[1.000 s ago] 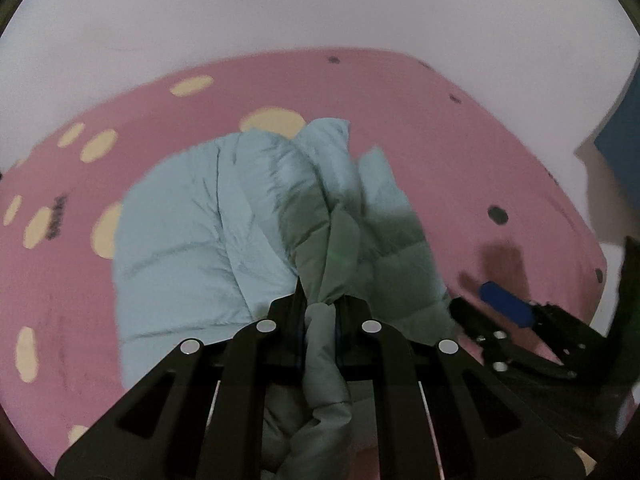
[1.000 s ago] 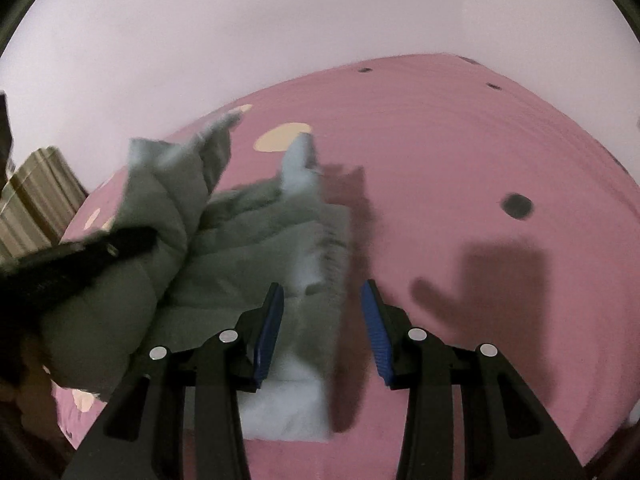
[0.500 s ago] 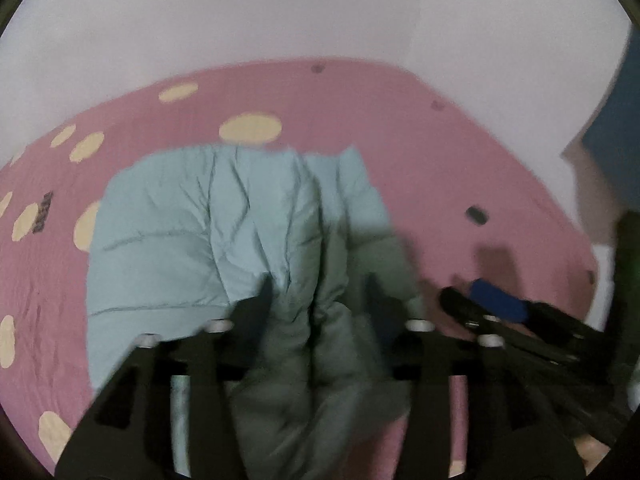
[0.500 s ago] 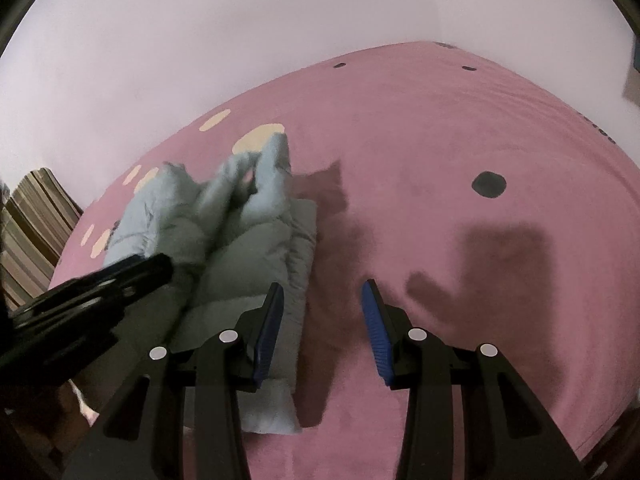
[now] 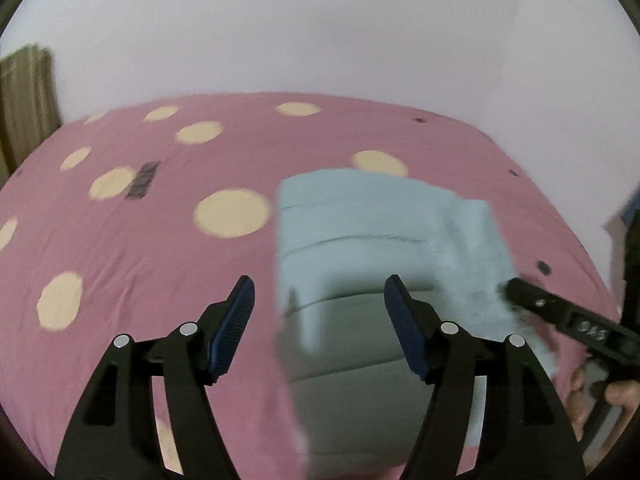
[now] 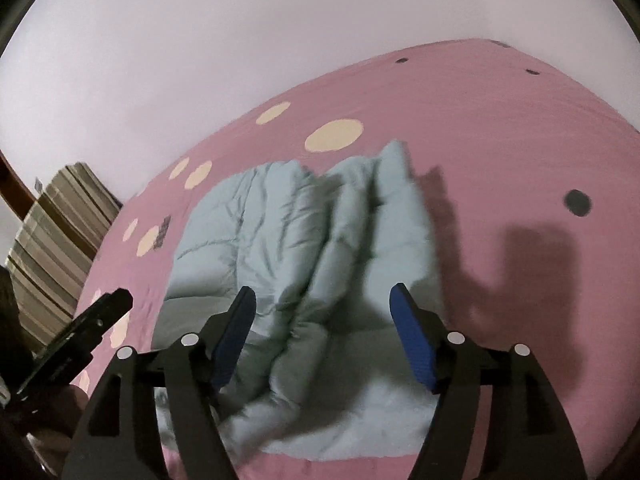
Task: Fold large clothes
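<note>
A pale blue quilted jacket (image 5: 384,232) lies folded on the pink bed (image 5: 160,248); in the right wrist view the same jacket (image 6: 280,248) is bunched into long ridges. My left gripper (image 5: 318,300) hovers over the jacket's left edge, its jaws opening and nothing between the blue pads (image 5: 234,328). My right gripper (image 6: 322,312) hangs above the jacket's near part, its jaws also opening, clear of the cloth. The right gripper's finger (image 5: 560,316) shows at the right of the left wrist view, with a hand (image 5: 600,396) behind it. The left gripper's finger (image 6: 80,332) shows at the left of the right wrist view.
The pink bedspread carries cream dots (image 5: 232,212) and small dark dots (image 6: 578,202). A pale wall (image 5: 320,32) backs the bed. Striped fabric (image 6: 52,240) stands beside the bed at the left of the right wrist view.
The left gripper let go of the bunched jacket fold, opened and swung left. The right gripper's jaws widened and it drew back over the jacket, which now lies down on the bed.
</note>
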Action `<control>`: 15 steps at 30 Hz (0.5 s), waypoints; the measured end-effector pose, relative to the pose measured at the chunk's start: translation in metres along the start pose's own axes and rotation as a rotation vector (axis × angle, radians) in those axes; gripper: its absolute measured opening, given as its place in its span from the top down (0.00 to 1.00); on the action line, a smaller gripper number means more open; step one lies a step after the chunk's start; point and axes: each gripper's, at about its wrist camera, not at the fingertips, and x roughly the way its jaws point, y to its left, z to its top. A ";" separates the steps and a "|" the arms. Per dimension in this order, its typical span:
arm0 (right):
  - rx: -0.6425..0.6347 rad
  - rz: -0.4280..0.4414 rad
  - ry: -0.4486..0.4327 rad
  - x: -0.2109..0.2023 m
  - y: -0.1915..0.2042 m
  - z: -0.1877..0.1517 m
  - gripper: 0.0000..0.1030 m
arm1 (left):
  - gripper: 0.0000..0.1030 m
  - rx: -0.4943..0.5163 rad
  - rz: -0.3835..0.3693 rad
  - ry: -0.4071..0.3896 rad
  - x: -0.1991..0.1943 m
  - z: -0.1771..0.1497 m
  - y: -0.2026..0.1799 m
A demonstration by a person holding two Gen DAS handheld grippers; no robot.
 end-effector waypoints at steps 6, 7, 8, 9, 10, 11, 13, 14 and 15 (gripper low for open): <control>0.021 0.050 0.108 0.032 0.008 -0.005 0.82 | 0.35 -0.031 -0.006 0.043 0.015 -0.011 0.025; 0.019 0.068 0.128 0.035 0.008 -0.004 0.88 | 0.35 -0.034 -0.019 0.045 0.016 -0.012 0.025; 0.019 0.071 0.126 0.034 0.007 -0.003 0.91 | 0.35 -0.035 -0.027 0.044 0.015 -0.012 0.025; 0.012 0.066 0.121 0.032 0.007 -0.002 0.92 | 0.35 -0.037 -0.043 0.042 0.015 -0.012 0.023; -0.004 0.047 0.104 0.027 0.005 0.001 0.92 | 0.35 -0.035 -0.061 0.037 0.015 -0.011 0.019; -0.011 0.029 0.090 0.022 0.002 0.002 0.93 | 0.35 -0.029 -0.076 0.032 0.016 -0.010 0.014; -0.009 -0.002 0.071 0.016 -0.007 0.005 0.93 | 0.35 -0.007 -0.098 0.032 0.019 -0.010 0.003; -0.005 -0.024 0.063 0.014 -0.015 0.006 0.93 | 0.35 0.011 -0.109 0.038 0.022 -0.011 -0.006; -0.001 -0.041 0.058 0.014 -0.019 0.007 0.93 | 0.35 0.022 -0.116 0.044 0.025 -0.012 -0.013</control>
